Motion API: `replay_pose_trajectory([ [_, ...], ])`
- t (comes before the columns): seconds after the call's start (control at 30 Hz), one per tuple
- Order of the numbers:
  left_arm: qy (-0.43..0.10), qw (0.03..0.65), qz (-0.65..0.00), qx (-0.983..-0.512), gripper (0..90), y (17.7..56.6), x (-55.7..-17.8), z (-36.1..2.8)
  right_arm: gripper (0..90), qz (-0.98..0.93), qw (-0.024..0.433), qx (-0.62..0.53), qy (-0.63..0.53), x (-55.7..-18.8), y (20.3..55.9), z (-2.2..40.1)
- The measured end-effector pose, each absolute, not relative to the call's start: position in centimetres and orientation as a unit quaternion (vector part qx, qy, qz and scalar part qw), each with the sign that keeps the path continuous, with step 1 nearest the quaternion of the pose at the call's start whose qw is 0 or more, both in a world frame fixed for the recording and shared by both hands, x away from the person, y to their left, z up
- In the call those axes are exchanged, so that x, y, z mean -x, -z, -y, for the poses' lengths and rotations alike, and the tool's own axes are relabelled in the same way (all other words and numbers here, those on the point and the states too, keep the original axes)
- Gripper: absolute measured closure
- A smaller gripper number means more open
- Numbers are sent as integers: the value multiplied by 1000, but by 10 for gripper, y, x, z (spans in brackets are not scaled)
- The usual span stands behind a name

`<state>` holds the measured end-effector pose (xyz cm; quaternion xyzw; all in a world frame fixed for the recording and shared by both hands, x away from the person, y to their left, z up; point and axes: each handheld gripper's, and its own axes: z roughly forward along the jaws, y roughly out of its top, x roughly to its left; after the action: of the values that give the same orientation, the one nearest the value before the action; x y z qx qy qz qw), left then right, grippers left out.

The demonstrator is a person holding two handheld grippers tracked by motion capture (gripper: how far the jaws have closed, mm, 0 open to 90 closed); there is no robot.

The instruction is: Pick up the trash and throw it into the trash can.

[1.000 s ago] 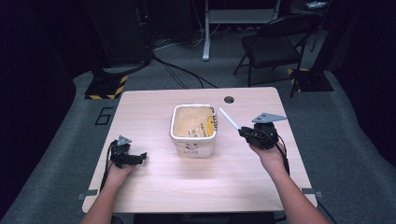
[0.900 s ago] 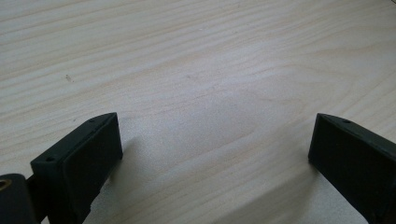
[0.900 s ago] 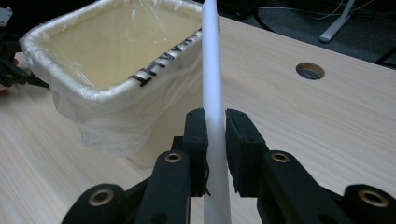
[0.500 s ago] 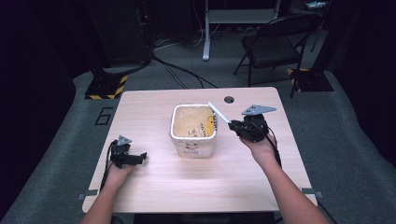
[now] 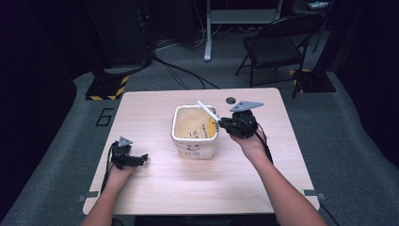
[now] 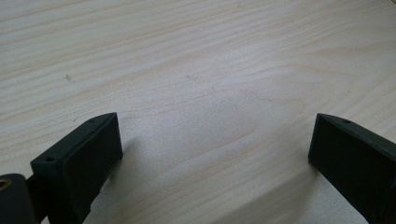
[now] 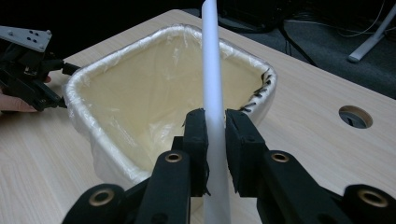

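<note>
My right gripper (image 7: pixel 215 135) is clamped on the white straw (image 7: pixel 212 70), its tip above the near rim of the lined bin (image 5: pixel 195 141); it looks light, slick and easily crushed, so I grip low on the shaft; my left gripper (image 5: pixel 134 159) rests gaping left of the bin.

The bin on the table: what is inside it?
The bin holds a clear plastic liner and looks empty in the right gripper view. The white stick and the near rim cover part of its bottom.
</note>
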<state>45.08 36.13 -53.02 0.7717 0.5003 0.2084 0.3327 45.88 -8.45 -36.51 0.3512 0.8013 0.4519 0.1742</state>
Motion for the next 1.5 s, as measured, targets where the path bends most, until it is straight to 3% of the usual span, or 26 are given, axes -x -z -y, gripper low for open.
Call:
replay_pose_trajectory([
  [1.5,-206,334,-499,-773,23,530,-451,-362,787,-815,159,-312,-463,-494,358,16],
])
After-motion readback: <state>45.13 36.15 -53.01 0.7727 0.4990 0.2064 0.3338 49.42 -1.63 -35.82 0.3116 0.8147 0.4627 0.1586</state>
